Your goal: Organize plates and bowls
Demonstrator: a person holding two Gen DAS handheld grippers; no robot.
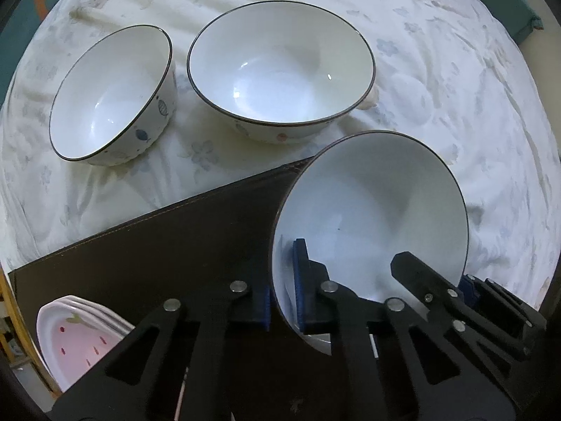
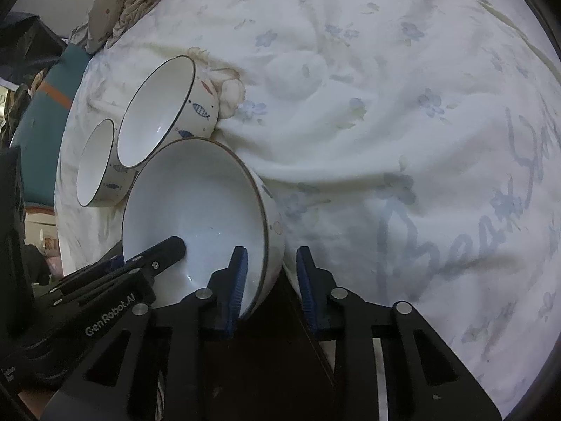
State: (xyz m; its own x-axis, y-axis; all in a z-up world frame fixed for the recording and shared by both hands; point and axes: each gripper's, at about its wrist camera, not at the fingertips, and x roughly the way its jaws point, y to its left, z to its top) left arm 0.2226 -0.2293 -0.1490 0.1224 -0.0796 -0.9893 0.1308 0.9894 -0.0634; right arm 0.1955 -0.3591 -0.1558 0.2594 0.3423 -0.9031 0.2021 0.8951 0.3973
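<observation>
Both grippers clamp one white glazed ceramic bowl with a thin dark rim: the left gripper pinches its near wall, blue pads inside and outside, while the right gripper straddles the opposite wall, one pad inside, the other just outside. This bowl sits tilted at the corner of a dark brown stitched mat on the flower-printed white bedsheet. Glazed ceramic is stiff, fairly heavy, slick and breakable, so opposing rim grips seem wise. Beyond it stand a large white bowl mid-sheet and a smaller fish-patterned bowl toward the sheet's left edge.
</observation>
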